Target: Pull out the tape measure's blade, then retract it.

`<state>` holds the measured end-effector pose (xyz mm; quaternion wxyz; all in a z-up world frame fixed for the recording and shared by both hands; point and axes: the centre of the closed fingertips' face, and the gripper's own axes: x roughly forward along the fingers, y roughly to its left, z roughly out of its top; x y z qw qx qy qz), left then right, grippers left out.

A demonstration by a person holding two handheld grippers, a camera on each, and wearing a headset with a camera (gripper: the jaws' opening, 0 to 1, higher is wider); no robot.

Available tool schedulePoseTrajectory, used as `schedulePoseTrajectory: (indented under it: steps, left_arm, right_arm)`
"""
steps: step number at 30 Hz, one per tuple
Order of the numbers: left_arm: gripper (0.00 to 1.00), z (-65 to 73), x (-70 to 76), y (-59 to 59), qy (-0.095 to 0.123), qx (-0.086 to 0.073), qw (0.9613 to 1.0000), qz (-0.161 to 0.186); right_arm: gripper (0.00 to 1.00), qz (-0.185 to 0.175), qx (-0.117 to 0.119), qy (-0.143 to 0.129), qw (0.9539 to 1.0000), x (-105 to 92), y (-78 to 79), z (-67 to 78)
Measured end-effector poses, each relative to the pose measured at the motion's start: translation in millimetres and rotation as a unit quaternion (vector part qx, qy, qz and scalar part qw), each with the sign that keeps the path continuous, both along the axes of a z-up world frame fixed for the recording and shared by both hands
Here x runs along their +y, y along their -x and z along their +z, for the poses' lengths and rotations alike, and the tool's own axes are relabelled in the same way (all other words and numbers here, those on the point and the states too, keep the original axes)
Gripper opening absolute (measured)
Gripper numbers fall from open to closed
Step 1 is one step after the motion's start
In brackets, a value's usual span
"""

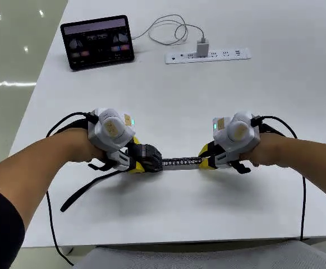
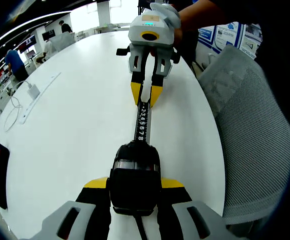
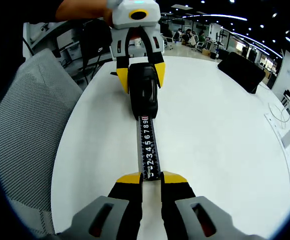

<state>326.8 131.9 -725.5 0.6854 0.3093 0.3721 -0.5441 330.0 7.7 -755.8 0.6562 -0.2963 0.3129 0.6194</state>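
Note:
A black tape measure case (image 1: 150,158) (image 2: 135,175) (image 3: 143,93) rests on the white table, clamped between the yellow tips of my left gripper (image 1: 136,161) (image 2: 134,183) (image 3: 141,75). A short length of black blade (image 1: 180,162) (image 2: 142,121) (image 3: 149,152) with white numerals runs out of the case toward the right. My right gripper (image 1: 205,157) (image 3: 150,177) (image 2: 145,95) is shut on the blade's free end. The blade lies low, just above the tabletop.
A tablet (image 1: 98,41) stands at the far left of the white table (image 1: 168,89). A power strip (image 1: 207,55) with a white charger and cable lies at the back. Black cables trail from both grippers. A grey mesh chair (image 2: 249,125) (image 3: 30,125) sits at the table's near edge.

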Motion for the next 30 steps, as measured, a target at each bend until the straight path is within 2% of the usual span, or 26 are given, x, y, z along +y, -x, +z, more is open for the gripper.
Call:
schedulePoseTrajectory:
  steps: [30]
  left_arm:
    - [0.31,-1.6,-0.2,-1.7,-0.001,-0.001,1.0000,0.000]
  right_arm:
    - [0.08,-0.006,-0.002,0.009,0.9999,-31.1,0.1,1.5]
